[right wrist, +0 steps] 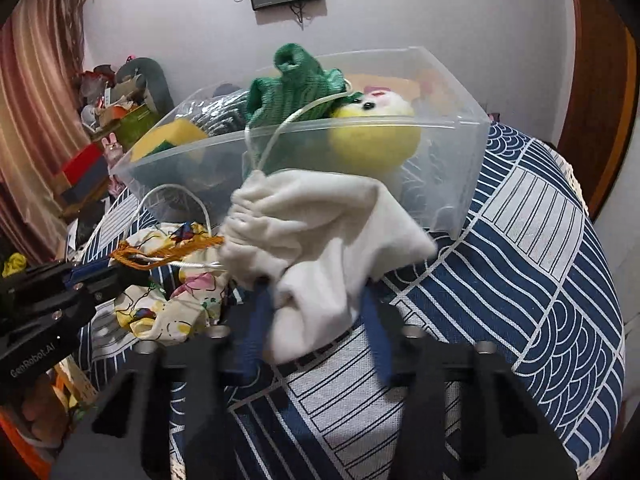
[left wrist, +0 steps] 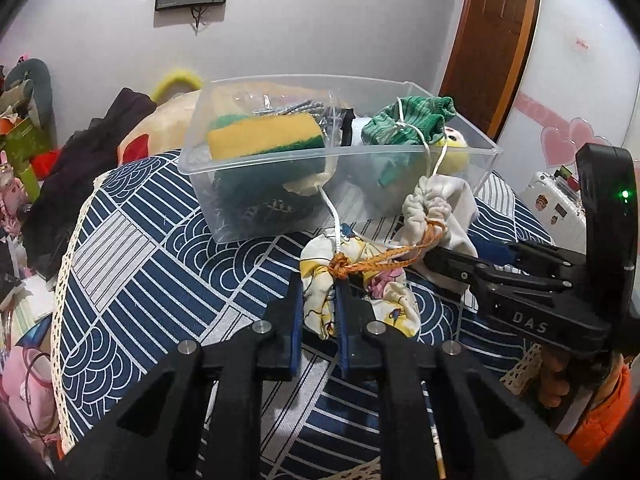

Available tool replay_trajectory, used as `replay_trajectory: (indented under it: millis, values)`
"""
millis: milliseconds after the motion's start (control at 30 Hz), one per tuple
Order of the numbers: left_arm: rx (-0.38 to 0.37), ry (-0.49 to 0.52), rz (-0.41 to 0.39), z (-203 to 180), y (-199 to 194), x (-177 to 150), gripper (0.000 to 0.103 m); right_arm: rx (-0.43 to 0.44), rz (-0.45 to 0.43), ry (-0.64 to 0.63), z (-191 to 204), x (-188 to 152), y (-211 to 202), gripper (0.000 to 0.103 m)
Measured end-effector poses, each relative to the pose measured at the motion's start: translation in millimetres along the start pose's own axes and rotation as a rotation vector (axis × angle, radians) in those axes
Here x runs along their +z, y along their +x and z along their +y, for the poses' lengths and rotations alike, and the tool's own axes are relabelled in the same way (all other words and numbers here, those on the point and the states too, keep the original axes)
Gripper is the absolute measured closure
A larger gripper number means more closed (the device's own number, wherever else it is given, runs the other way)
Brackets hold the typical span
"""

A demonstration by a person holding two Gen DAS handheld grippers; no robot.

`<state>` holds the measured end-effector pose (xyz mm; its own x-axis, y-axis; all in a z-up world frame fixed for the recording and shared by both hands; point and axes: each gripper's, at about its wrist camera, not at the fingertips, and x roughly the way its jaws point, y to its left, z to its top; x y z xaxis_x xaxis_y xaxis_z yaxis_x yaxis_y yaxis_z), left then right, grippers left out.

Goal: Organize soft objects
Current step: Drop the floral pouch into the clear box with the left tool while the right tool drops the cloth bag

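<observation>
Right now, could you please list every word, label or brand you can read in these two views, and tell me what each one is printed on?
"DAS": on the black body of the right gripper, seen from the left wrist view.
"GenRobot.AI": on the black body of the left gripper, seen from the right wrist view.
Stickers on the white suitcase: too small to read.
Pink mark on the white door: too blurred to read.

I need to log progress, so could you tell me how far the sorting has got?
Done: sponge, green pouch and yellow plush sit in the clear bin. In hand: right gripper holds the white pouch; left gripper pinches the printed pouch. Left: binning both.
</observation>
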<state>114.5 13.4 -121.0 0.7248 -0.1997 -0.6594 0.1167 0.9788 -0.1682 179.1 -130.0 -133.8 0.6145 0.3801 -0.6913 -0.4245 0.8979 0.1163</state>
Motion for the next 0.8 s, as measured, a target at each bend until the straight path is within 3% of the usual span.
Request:
replay_trajectory:
  millis: [133, 533, 800]
  values:
    - [-0.004, 0.007, -0.004, -1.6, -3.6, -1.6, 0.089, -0.003, -0.020, -0.028, 4.7, -1.6, -10.6, 0.089]
    - [0.011, 0.040, -0.139, -13.2, -48.8, 15.3, 0.089, -0.045, -0.213, -0.100, 10.9, 15.7, -71.0, 0.090]
    - [0.033, 0.035, -0.215, -12.5, -53.2, 58.6, 0.088, -0.087, -0.274, -0.112, 11.9, 48.7, -66.6, 0.090]
